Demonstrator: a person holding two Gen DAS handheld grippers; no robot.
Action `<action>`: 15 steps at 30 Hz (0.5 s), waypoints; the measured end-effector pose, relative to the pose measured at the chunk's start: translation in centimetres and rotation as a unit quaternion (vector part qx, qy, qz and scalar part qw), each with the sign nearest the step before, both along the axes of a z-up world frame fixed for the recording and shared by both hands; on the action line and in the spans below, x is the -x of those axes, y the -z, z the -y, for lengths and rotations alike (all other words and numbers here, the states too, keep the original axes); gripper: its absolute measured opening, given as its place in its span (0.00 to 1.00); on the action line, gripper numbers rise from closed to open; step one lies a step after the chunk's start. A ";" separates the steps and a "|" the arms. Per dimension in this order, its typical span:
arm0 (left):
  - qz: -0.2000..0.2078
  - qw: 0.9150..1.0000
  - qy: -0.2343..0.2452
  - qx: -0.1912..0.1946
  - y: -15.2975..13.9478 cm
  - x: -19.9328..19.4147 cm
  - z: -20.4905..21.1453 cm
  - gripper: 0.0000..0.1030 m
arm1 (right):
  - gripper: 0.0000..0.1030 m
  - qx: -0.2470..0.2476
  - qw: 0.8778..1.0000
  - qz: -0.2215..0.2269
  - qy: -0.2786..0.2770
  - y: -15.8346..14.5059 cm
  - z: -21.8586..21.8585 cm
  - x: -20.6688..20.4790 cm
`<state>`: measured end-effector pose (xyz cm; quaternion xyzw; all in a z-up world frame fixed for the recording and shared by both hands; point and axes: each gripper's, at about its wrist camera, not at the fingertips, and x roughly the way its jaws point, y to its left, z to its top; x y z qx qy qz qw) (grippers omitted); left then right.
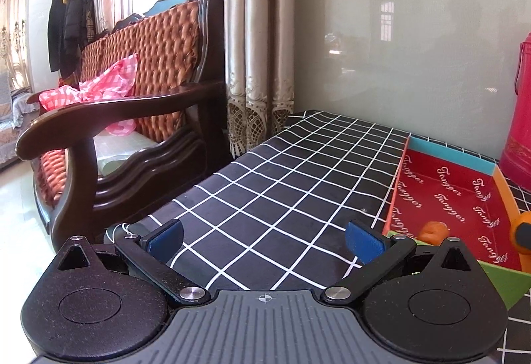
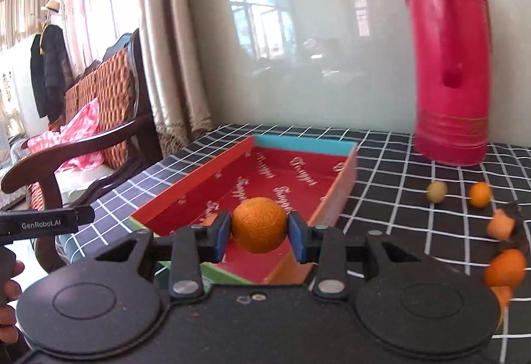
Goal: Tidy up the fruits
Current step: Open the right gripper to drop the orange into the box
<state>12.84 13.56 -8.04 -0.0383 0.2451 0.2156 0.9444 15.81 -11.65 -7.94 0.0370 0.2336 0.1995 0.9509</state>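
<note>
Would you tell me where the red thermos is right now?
In the right wrist view, the red thermos stands upper right on the checked tablecloth, against the wall, behind the loose fruit.

An orange (image 2: 259,224), round with a pitted bright skin, is clamped at its sides between the blue pads of the right hand-held gripper (image 2: 259,232) and hangs over the near part of the tray (image 2: 199,179). The tray is shallow and open, with a red printed floor, an orange-red left wall, a blue far wall and a green near edge; it lies on the checked table (image 2: 391,198). To the tray's right, apart from it, a small yellow-green fruit (image 2: 436,192) and a small orange fruit (image 2: 480,194) rest side by side. Nearer, at the right edge, blurred orange fruits (image 2: 504,267) lie together. Inside the tray, near its front, sits one orange piece (image 1: 431,231).
</note>
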 end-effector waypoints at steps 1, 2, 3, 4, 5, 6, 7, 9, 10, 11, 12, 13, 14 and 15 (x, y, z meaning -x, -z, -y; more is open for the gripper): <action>-0.001 1.000 0.000 -0.001 0.1 0.0 -0.1 1.00 | 0.29 0.002 1.000 -0.003 -0.001 0.0 -0.2 -0.2; -0.001 1.000 0.001 -0.002 0.1 0.0 -0.1 1.00 | 0.29 0.001 1.000 -0.006 -0.002 0.1 -0.4 -0.3; -0.003 1.000 0.002 -0.003 0.2 0.0 -0.2 1.00 | 0.31 -0.002 1.000 -0.010 -0.004 0.1 -0.5 -0.3; -0.004 1.000 0.002 -0.005 0.2 0.0 -0.1 1.00 | 0.31 -0.006 1.000 -0.011 -0.003 0.0 -0.5 -0.2; -0.005 1.000 0.003 -0.005 0.2 -0.1 -0.1 1.00 | 0.34 -0.012 1.000 -0.009 0.000 -0.1 -0.3 -0.1; -0.005 1.000 0.004 -0.005 0.2 -0.2 0.0 1.00 | 0.36 -0.018 1.000 -0.009 0.002 -0.2 0.1 0.0; -0.006 1.000 0.006 -0.004 0.2 -0.3 0.1 1.00 | 0.36 -0.024 1.000 -0.007 0.007 -0.2 0.3 -0.1; -0.008 1.000 0.013 -0.005 0.3 -0.4 0.5 1.00 | 0.38 -0.032 0.999 -0.001 0.024 -0.4 1.0 0.0; -0.008 1.000 0.017 -0.008 0.3 -0.5 0.9 1.00 | 0.41 -0.034 0.999 0.002 0.035 -0.5 1.7 0.2; -0.006 1.000 0.023 -0.011 0.2 -0.5 1.3 1.00 | 0.49 -0.036 0.998 0.007 0.048 -0.6 2.4 0.5; -0.004 0.999 0.030 -0.013 0.1 -0.5 1.8 1.00 | 0.59 -0.037 0.997 0.014 0.067 -0.7 3.0 0.9; -0.002 0.999 0.039 -0.016 0.1 -0.5 2.4 1.00 | 0.63 -0.034 0.995 0.022 0.086 -0.8 3.8 1.3; 0.000 0.999 0.050 -0.019 0.0 -0.5 3.0 1.00 | 0.68 -0.030 0.994 0.029 0.105 -0.9 4.5 1.7; 0.004 0.998 0.061 -0.023 -0.1 -0.5 3.6 1.00 | 0.69 -0.023 0.991 0.037 0.124 -1.1 5.2 2.0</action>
